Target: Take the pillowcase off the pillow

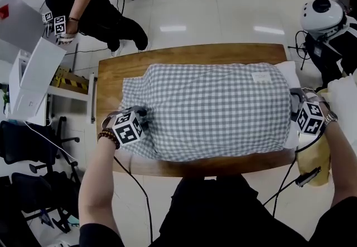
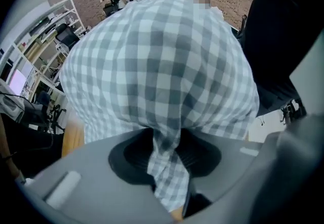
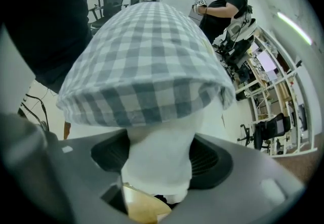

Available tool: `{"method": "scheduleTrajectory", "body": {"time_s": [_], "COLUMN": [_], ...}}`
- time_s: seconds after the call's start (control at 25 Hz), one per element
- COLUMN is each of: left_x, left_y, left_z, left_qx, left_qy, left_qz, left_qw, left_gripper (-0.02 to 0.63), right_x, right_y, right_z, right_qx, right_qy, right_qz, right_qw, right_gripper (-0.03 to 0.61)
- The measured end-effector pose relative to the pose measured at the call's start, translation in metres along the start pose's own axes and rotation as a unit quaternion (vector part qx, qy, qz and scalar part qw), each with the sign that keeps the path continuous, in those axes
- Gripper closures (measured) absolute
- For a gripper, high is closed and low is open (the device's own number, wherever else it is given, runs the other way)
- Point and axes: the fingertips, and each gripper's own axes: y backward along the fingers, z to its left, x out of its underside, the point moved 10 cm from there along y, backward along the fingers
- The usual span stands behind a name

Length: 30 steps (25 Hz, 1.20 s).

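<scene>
We have barely started: our left gripper (image 2: 167, 157) pinches a fold of the grey-and-white checked cotton pillowcase (image 1: 215, 109) between nearly closed jaws; our right gripper (image 3: 159, 162) clamps the soft white pillow (image 3: 161, 137) where it pokes out; beyond both jaws the case covers almost all of it.

Grey-and-white gingham pillowcase (image 1: 215, 109), on and plump, lying flat along the wooden counter (image 1: 167, 56) from 9 to 3 o'clock. At 3 o'clock the white pillow (image 1: 289, 73) pokes out of the open end, squeezed in the right gripper (image 3: 159, 157). At 9 o'clock a bunched fold of the case sits pinched in the left gripper (image 2: 167, 154).
</scene>
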Motion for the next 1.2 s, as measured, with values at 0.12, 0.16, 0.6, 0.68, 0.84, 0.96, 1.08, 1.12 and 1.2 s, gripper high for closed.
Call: {"method": "scheduleTrajectory", "body": {"time_s": [0.12,0.16,0.6,0.68,0.84,0.96,1.08,1.12,1.2], "left_x": [0.003,0.004,0.034,0.040,0.069,0.095,0.103,0.098,0.085], "left_y": [0.008,0.011,0.069,0.079,0.102,0.123,0.140,0.140,0.137], "left_z": [0.002,0.001,-0.017,-0.020,-0.024,-0.021,-0.019,-0.022,-0.032], "left_qx": [-0.022,-0.026,-0.134,-0.162,-0.205,-0.222,-0.234,-0.239,-0.250], "left_qy": [0.014,0.024,0.152,0.168,0.199,0.220,0.234,0.239,0.246], "left_qz": [-0.013,-0.019,-0.096,-0.095,-0.089,-0.089,-0.089,-0.089,-0.089], "left_qw": [0.9996,0.9992,0.9745,0.9677,0.9542,0.9457,0.9394,0.9370,0.9323], "left_gripper": [0.609,0.609,0.612,0.612,0.612,0.612,0.612,0.612,0.612], "right_x": [-0.001,0.000,0.007,0.011,0.005,-0.011,-0.010,0.000,0.027], "right_y": [0.009,0.013,0.061,0.070,0.081,0.088,0.094,0.095,0.096], "right_z": [-0.004,-0.004,0.012,0.015,0.018,0.016,0.013,0.015,0.023], "right_qx": [0.030,0.044,0.191,0.214,0.249,0.266,0.276,0.280,0.287], "right_qy": [-0.018,-0.022,-0.072,-0.086,-0.114,-0.127,-0.136,-0.141,-0.152], "right_qz": [-0.009,-0.012,-0.044,-0.044,-0.042,-0.041,-0.040,-0.042,-0.047], "right_qw": [0.999,0.999,0.978,0.972,0.961,0.955,0.951,0.949,0.945], "right_gripper": [0.363,0.407,0.563,0.565,0.565,0.566,0.566,0.566,0.566]}}
